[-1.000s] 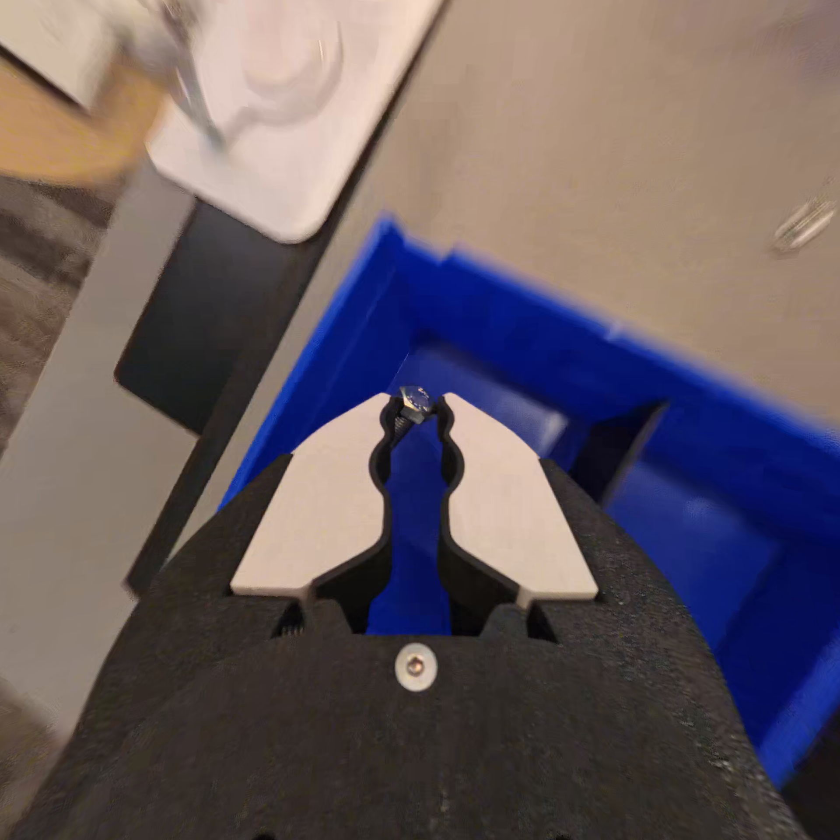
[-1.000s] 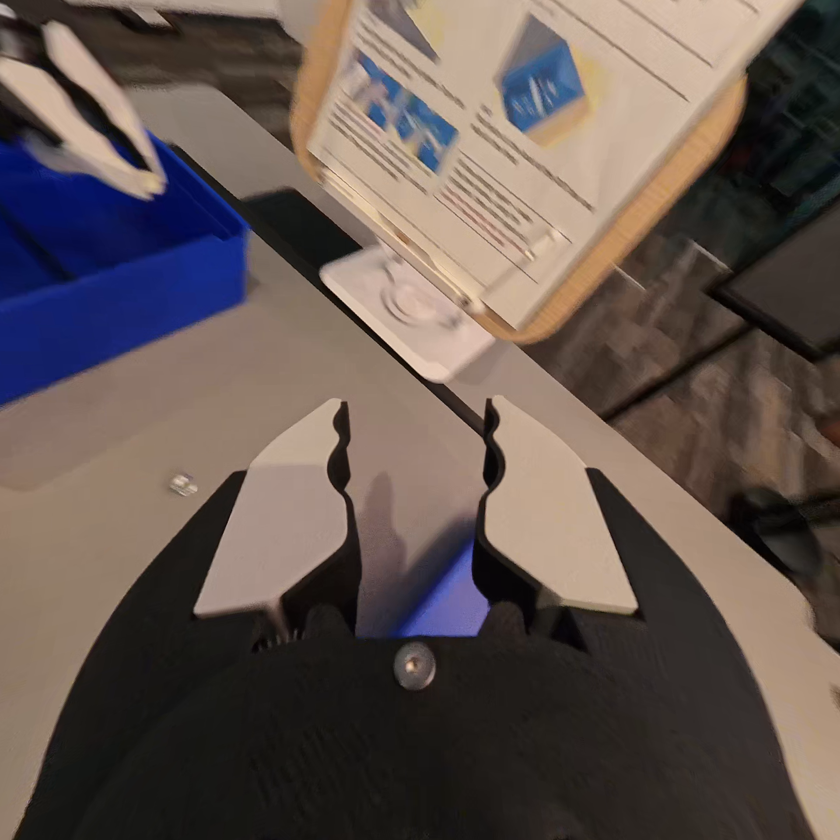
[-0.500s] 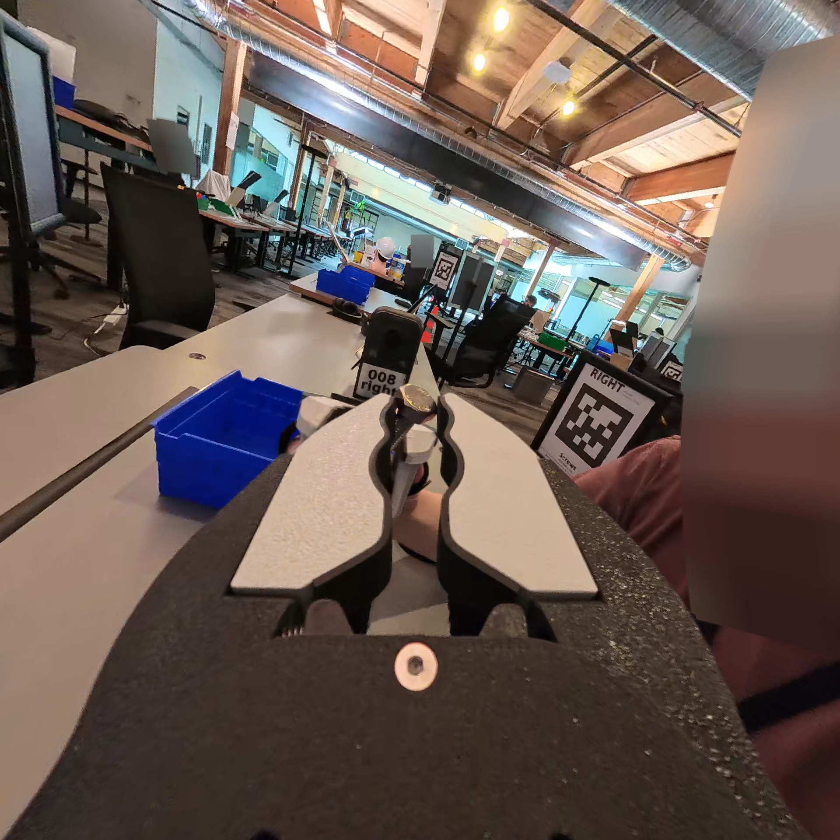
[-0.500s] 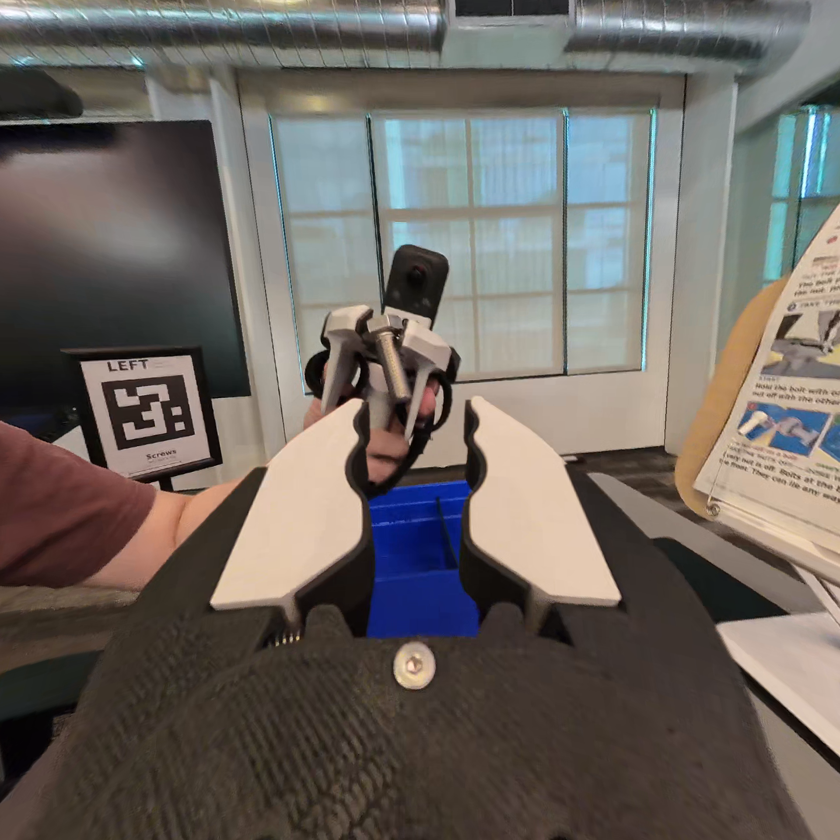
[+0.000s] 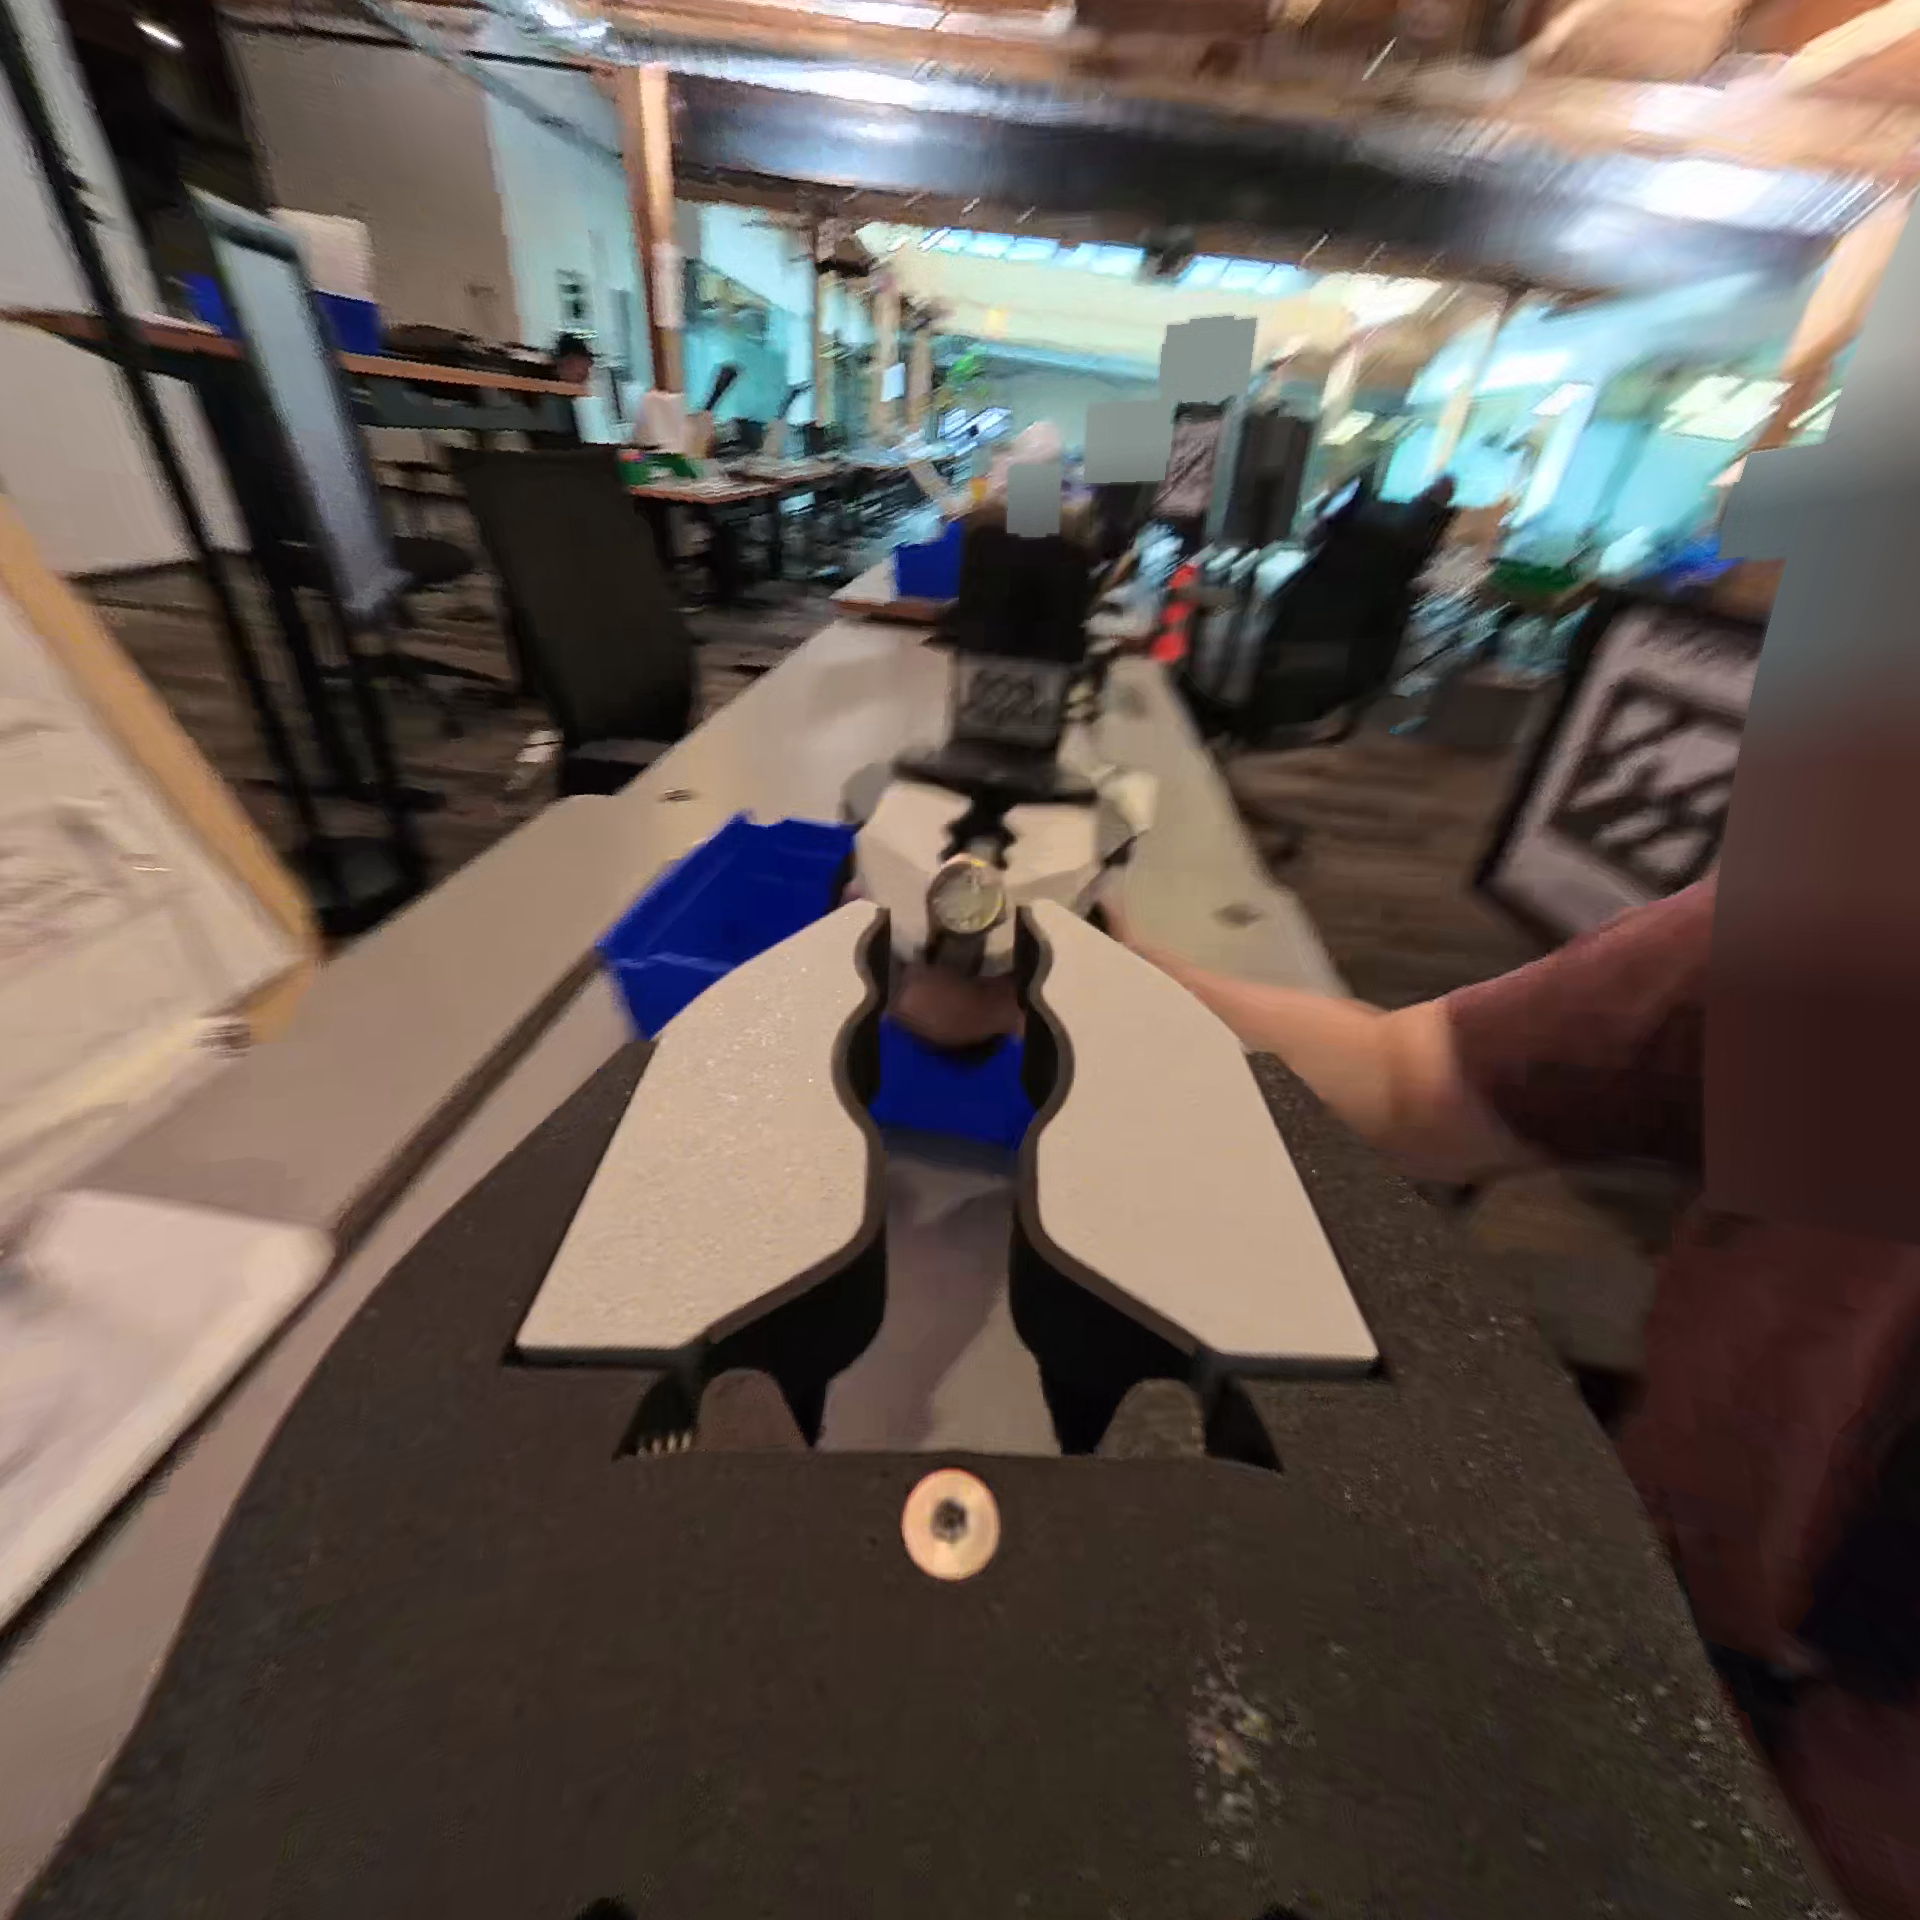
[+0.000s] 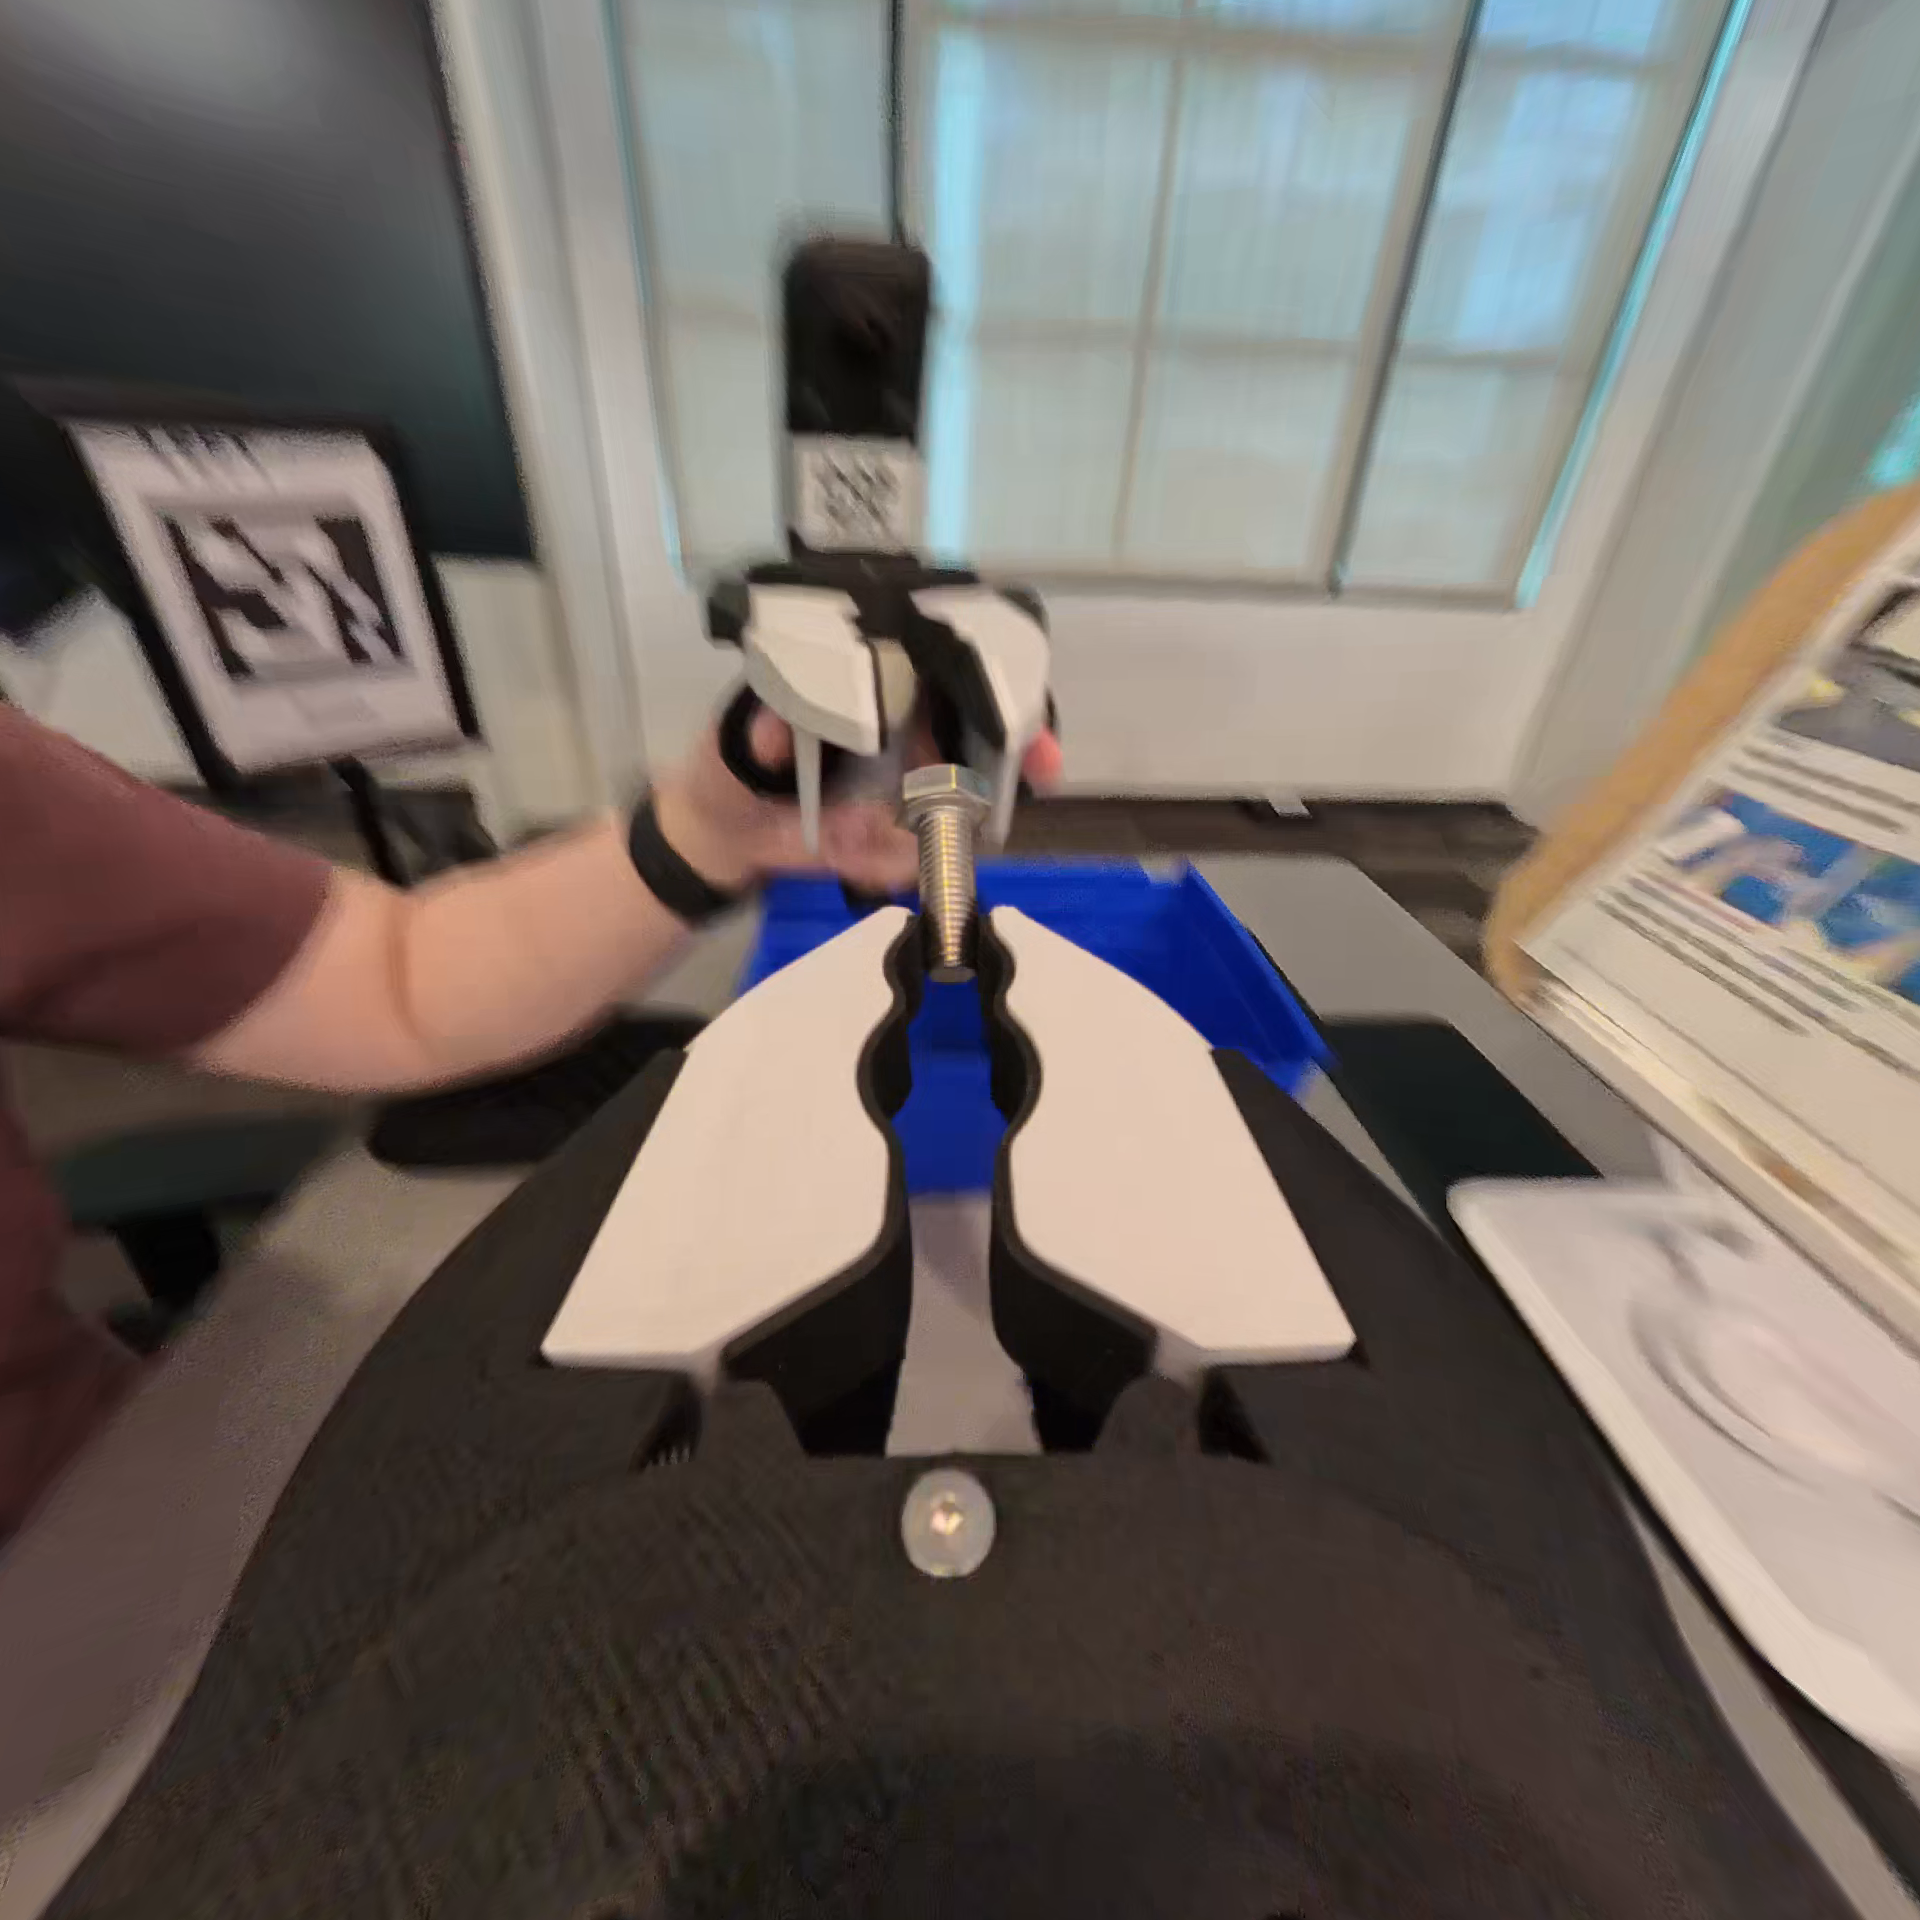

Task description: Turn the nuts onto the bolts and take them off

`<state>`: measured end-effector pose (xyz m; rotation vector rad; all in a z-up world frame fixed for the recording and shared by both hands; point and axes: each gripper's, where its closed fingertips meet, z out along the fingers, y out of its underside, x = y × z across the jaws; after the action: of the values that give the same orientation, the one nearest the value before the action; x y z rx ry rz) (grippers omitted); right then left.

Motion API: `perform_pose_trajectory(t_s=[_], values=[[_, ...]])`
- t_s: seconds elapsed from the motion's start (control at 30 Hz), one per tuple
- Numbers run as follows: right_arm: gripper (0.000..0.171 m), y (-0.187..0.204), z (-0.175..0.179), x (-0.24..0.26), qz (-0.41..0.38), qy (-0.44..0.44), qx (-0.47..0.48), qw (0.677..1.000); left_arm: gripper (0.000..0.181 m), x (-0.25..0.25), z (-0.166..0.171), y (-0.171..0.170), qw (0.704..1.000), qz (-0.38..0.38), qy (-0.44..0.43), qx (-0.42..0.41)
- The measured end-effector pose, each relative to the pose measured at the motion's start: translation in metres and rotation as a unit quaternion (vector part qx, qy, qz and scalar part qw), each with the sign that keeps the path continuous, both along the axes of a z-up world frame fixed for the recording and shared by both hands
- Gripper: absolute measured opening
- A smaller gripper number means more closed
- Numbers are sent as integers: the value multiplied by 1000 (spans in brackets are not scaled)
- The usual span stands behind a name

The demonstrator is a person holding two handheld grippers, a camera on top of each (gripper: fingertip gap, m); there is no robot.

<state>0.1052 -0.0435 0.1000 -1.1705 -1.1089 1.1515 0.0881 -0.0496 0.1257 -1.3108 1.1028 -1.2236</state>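
Note:
A silver hex bolt (image 6: 940,883) is in the air between my two grippers, which face each other above the blue bin (image 6: 1195,935). My right gripper (image 6: 948,925) is shut on the bolt's threaded end, and the head points away from it. My left gripper (image 5: 951,920) stands around the bolt head (image 5: 966,899) with a visible gap between pad and head, so it is open. The right wrist view shows the left gripper (image 6: 906,821) with its fingers spread beside the head. The right gripper (image 5: 971,862) shows blurred behind the head in the left wrist view. No nut is visible.
The blue bin (image 5: 727,925) sits on the grey table (image 5: 436,1018). An instruction board (image 6: 1766,883) on a white base (image 6: 1714,1403) stands at the right. A person's arm (image 6: 468,966) reaches in from the left. A black-and-white marker sign (image 6: 270,582) stands behind it. Left tips to right tips: about 4 cm.
Both grippers rose from the table and turned to face each other. My right gripper closed from wide open onto the bolt's threaded end. My left gripper's fingers widened off the bolt head.

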Motion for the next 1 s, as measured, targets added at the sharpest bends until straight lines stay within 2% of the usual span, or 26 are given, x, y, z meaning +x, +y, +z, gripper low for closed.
perform_pose_trajectory(t_s=[0.1, 0.2, 0.37, 0.57, 0.77, 1.0], values=[[10, 10, -21, 19, -96, -167, 72, 979, 27, -12, -16, 9, 980, 109, 90, 139], [10, 11, -31, 31, -151, -271, 109, 944, 33, -5, -29, 10, 957, 138, 163, 197], [10, 3, -38, 25, -171, -328, 127, 920, 31, 14, -53, 10, 925, 147, 236, 261], [10, 0, -50, 17, -200, -393, 142, 886, 33, 22, -93, 18, 899, 141, 311, 273], [10, 0, -67, 14, -220, -451, 132, 855, 31, 25, -108, 27, 883, 160, 342, 280], [10, 0, -86, 10, -217, -489, 118, 837, 29, 31, -127, 26, 875, 146, 370, 275]])
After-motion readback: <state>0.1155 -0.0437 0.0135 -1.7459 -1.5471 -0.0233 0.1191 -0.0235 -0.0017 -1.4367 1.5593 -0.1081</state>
